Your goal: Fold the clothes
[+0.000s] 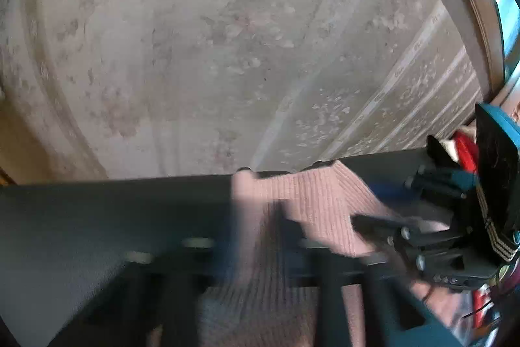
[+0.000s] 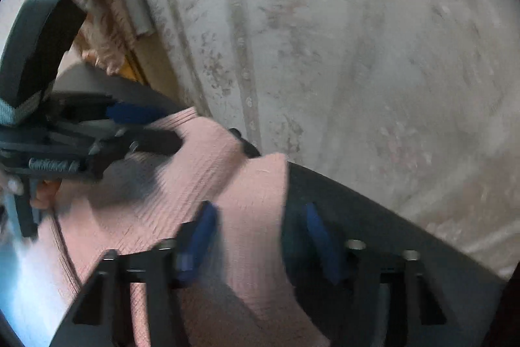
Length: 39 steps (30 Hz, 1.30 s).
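A pink ribbed knit garment (image 1: 312,204) lies on a dark tabletop (image 1: 97,217) near its far edge; it also shows in the right wrist view (image 2: 253,210). My left gripper (image 1: 260,246) is blurred, with the knit running between its fingers. In the right wrist view the left gripper (image 2: 152,126) comes in from the left, its blue-padded fingers closed on a fold of the garment. My right gripper (image 2: 260,236) has its blue pads (image 2: 201,236) set apart with a strip of the pink knit between them. In the left wrist view the right gripper (image 1: 367,226) presses on the garment's right side.
Beyond the table edge lies a pale patterned carpet (image 1: 195,38), also in the right wrist view (image 2: 357,54). A wooden frame (image 1: 471,5) curves at the upper right. Red and white items (image 1: 464,152) sit at the right. A fringed rug edge (image 2: 104,21) shows at the upper left.
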Available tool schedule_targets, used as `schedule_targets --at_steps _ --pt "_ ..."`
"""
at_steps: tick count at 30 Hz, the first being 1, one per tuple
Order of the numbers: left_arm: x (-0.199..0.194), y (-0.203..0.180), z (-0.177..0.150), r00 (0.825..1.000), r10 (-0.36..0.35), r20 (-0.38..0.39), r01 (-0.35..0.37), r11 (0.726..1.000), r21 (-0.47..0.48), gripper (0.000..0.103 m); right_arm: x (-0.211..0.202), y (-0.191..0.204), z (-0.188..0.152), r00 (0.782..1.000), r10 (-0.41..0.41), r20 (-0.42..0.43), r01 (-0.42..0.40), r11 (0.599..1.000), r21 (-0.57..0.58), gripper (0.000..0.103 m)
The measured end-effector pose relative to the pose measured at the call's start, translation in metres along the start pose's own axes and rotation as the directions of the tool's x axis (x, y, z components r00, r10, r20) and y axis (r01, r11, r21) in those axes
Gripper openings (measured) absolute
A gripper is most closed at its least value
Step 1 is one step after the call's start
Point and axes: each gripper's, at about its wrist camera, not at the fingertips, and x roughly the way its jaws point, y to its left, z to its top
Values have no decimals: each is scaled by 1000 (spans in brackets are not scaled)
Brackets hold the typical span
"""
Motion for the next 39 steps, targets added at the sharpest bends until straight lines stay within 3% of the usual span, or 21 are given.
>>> schedule_targets --at_steps 1,6,9,14,20,24,28,33,35,37,39 --pt "-5 0 -1 1000 -1 15 1 1000 -5 5 -4 1 0 1000 11 4 -11 1000 7 9" --pt "-44 -9 -12 993 -71 96 71 997 10 5 -24 4 -1 997 64 30 -65 997 46 10" --pt "-78 -20 -24 984 -111 142 108 994 34 5 -53 6 -7 993 81 87 -87 994 66 10" --pt "-130 -42 -67 968 -156 195 148 987 56 5 -90 30 -28 981 130 145 -140 988 65 10" --pt "-158 -42 -136 973 -144 179 144 990 11 5 -119 58 -100 974 154 166 -174 979 110 10" --pt "-157 -20 -185 980 -156 124 171 978 -117 9 -124 62 -147 976 155 153 -183 964 191 13" --pt "-158 3 -216 973 -190 130 220 936 -275 15 -132 57 -180 970 174 167 -220 922 319 37" --pt "-158 14 -215 947 -257 191 314 861 -401 25 -147 43 -187 942 211 262 -308 854 420 38" --pt "-149 14 -206 933 -296 206 359 824 -439 30 -141 39 -178 928 239 287 -352 816 458 45" --pt "-140 13 -198 929 -312 200 370 807 -460 34 -130 36 -166 913 271 306 -396 773 496 56" --pt "-131 9 -191 931 -314 185 364 805 -468 36 -119 33 -155 899 299 319 -431 730 531 57"
